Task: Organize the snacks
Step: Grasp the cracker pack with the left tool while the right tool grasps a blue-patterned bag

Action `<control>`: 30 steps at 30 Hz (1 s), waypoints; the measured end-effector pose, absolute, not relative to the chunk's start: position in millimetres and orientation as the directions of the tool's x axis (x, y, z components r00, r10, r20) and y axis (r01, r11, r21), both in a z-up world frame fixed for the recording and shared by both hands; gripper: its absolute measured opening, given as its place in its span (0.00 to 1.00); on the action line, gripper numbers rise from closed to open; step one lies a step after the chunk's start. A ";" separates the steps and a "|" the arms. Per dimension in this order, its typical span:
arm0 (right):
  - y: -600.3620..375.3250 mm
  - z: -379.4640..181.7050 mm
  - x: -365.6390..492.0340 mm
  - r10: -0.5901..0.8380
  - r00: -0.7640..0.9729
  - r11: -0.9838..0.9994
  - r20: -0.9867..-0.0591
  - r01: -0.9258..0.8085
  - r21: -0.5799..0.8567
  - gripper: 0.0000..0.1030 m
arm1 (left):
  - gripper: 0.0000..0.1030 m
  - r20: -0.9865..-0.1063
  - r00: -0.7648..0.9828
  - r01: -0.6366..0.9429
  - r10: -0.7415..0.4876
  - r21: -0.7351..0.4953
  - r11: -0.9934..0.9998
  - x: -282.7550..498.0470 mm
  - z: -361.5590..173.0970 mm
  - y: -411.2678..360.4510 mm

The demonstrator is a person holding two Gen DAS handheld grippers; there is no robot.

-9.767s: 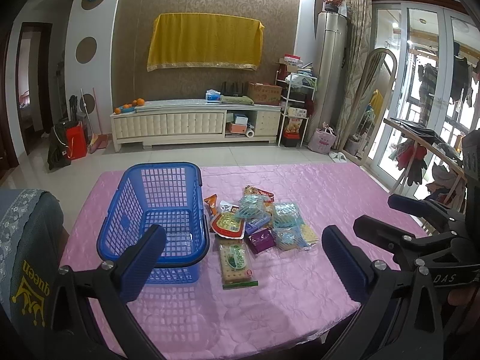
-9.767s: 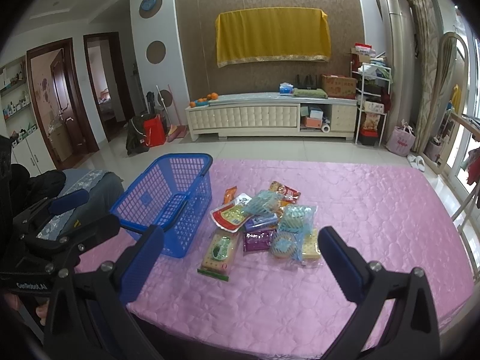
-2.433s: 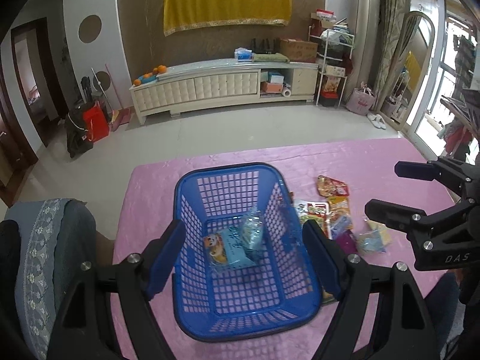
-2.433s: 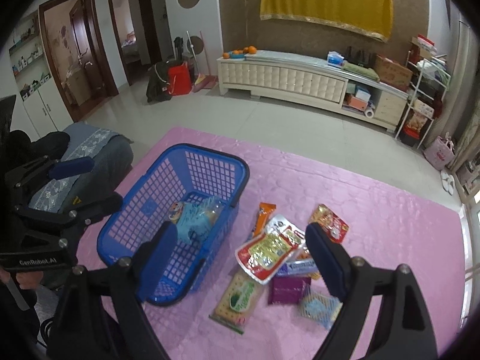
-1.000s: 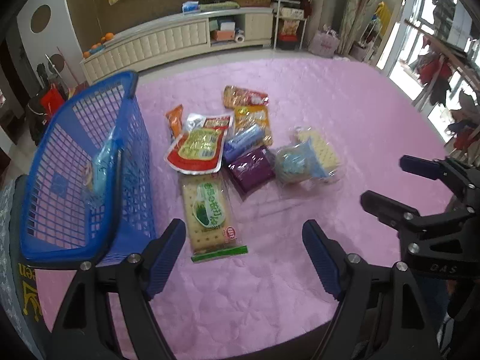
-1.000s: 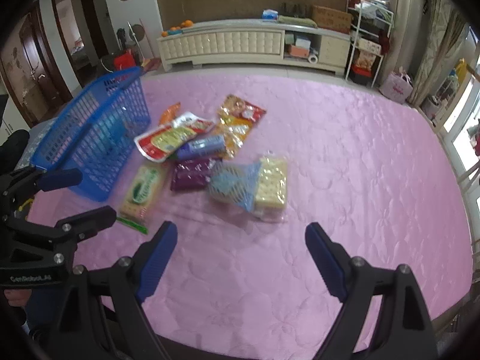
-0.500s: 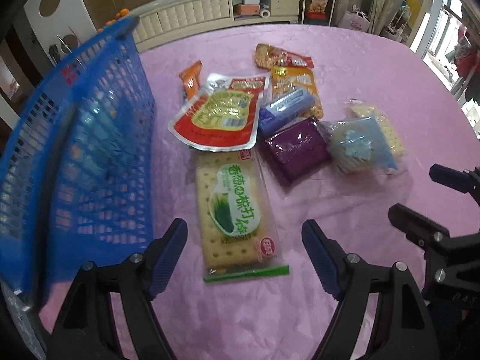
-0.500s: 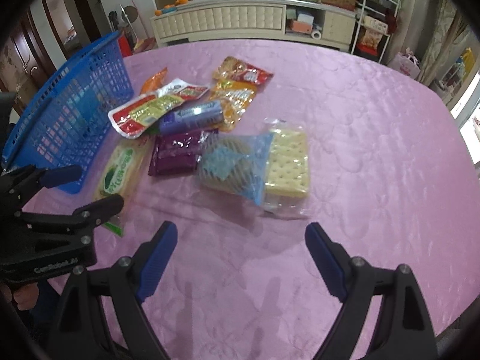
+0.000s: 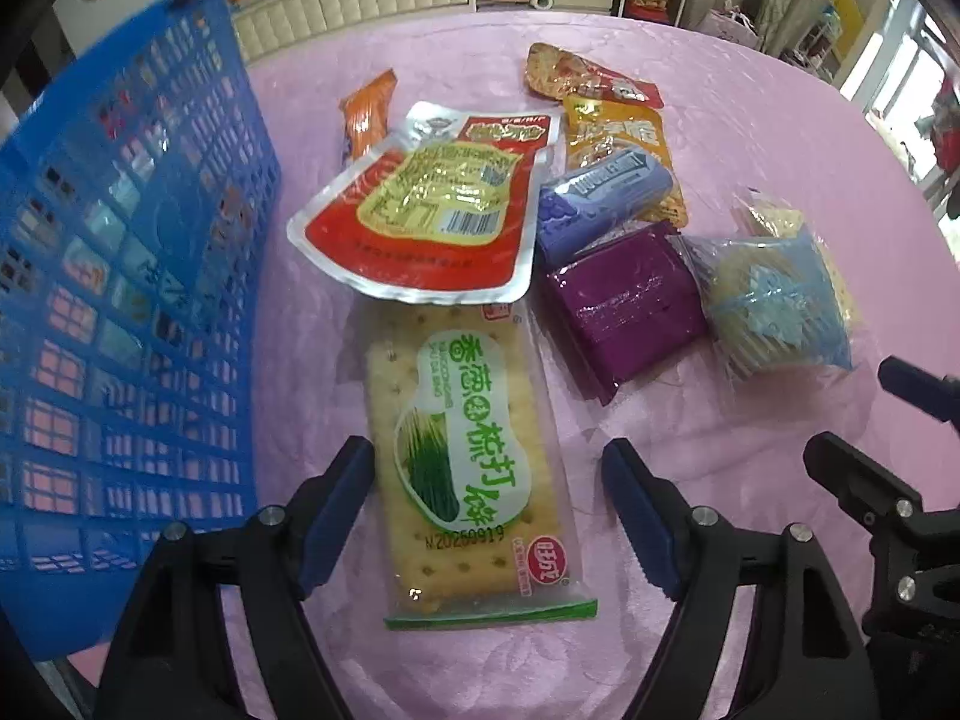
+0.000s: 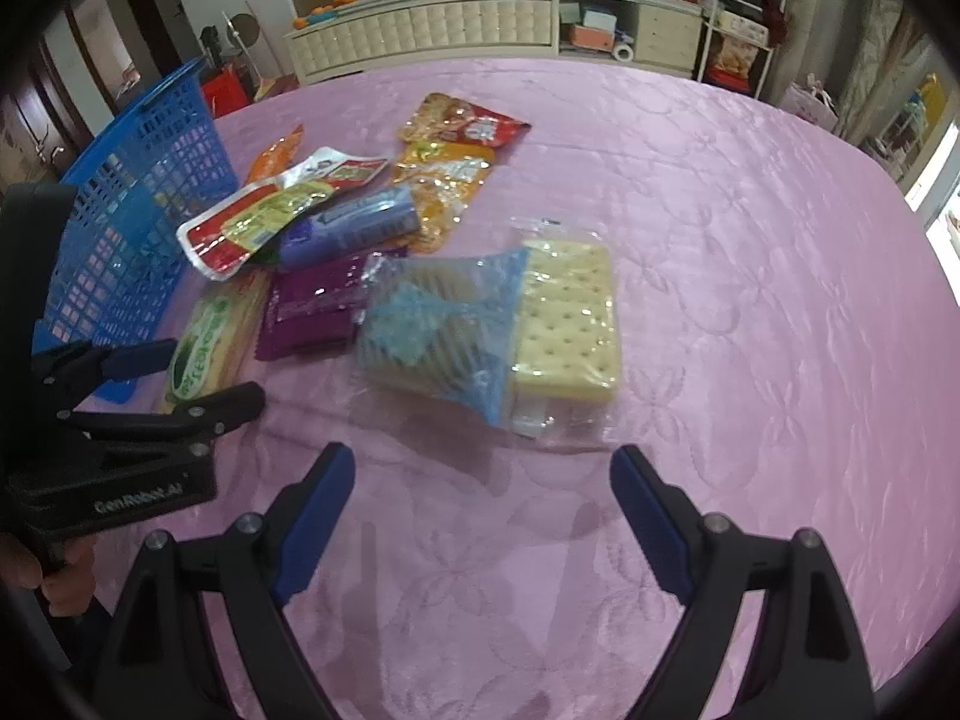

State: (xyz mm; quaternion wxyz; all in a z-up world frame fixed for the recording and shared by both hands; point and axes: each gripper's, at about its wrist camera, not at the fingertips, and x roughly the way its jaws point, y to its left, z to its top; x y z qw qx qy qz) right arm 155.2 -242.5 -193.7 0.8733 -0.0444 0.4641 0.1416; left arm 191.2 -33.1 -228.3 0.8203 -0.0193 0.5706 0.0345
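Several snack packets lie on the pink tablecloth [image 9: 750, 108]. My left gripper [image 9: 489, 468] is open, its jaws straddling the near end of a green-labelled cracker pack [image 9: 468, 438]. Beyond it lie a red and yellow pouch [image 9: 420, 216], a purple pack [image 9: 624, 306], a blue tube [image 9: 600, 198] and a blue-wrapped cracker bag [image 9: 774, 306]. The blue basket [image 9: 120, 276] stands to the left. My right gripper [image 10: 480, 468] is open and empty, just short of the blue-wrapped bag [image 10: 438, 324] and pale cracker pack [image 10: 570, 324].
Orange and red packets [image 9: 588, 84] lie at the far side of the pile. The left gripper shows in the right wrist view [image 10: 174, 378], beside the basket [image 10: 126, 228]. A white cabinet [image 10: 480, 24] stands beyond the table.
Both grippers have moved down and forward towards the snack pile. The left one now straddles the green cracker pack's near end. Both stay open.
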 end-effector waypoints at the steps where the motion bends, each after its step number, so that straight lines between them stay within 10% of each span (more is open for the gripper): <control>1: -243.2 -193.7 155.5 0.207 0.528 0.956 -0.824 -0.287 0.056 0.87 | 0.68 -0.938 0.345 -0.083 0.028 -0.001 0.997 190.0 -227.9 -32.0; 3: -244.3 -192.8 154.4 0.207 0.530 0.957 -0.823 -0.285 0.058 0.87 | 0.55 -0.938 0.346 -0.081 0.028 0.000 0.997 186.4 -225.4 -32.4; 30: -223.4 -164.5 172.2 0.189 0.556 0.929 -0.809 -0.368 -0.036 0.87 | 0.51 -0.867 0.498 -0.036 -0.026 -0.051 0.998 146.7 -156.9 -46.9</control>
